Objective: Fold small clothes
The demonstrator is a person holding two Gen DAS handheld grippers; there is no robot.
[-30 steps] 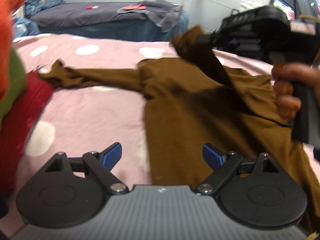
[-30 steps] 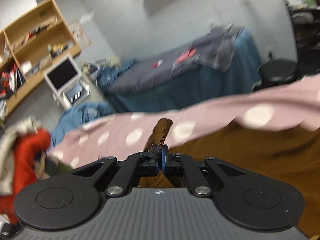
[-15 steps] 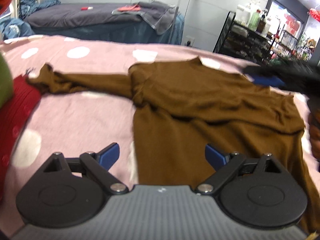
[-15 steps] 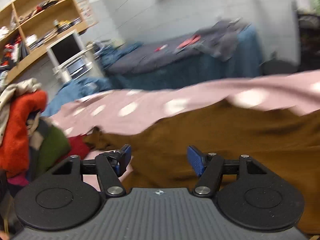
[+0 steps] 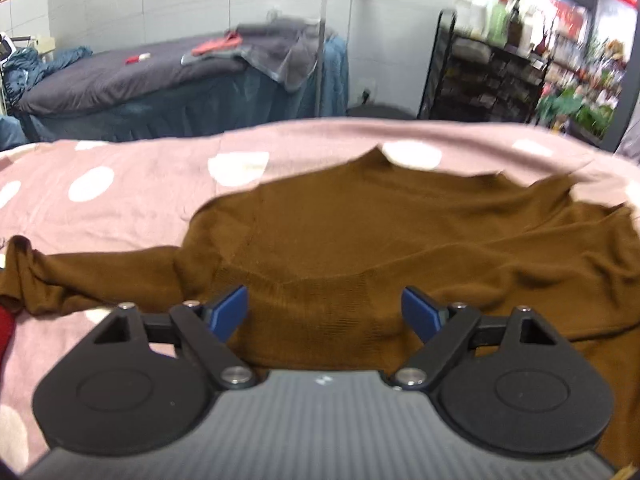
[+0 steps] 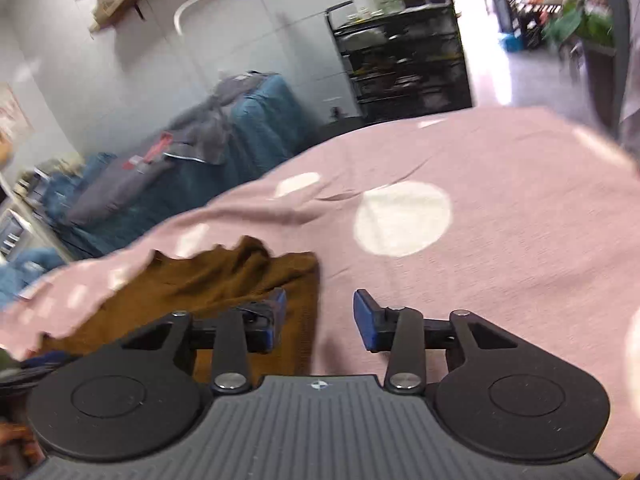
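A brown long-sleeved top (image 5: 360, 236) lies spread on the pink dotted bedspread (image 5: 132, 200), one sleeve (image 5: 80, 276) stretched to the left. My left gripper (image 5: 325, 312) is open and empty, low over the top's left side near the armpit. In the right wrist view the top's edge (image 6: 224, 280) lies at the left. My right gripper (image 6: 319, 318) is open and empty, its left fingertip (image 6: 276, 316) over the top's edge and its right one over bare bedspread (image 6: 500, 220).
A red garment (image 5: 6, 328) lies at the left edge of the bedspread. Beyond it stand a dark grey bed (image 5: 120, 80) with a blue skirt and a black shelf rack (image 5: 488, 80) with bottles. The rack also shows in the right wrist view (image 6: 400, 60).
My right gripper let go of the top's sleeve, opened and swung to the garment's right edge. My left gripper moved forward over the top and stayed open.
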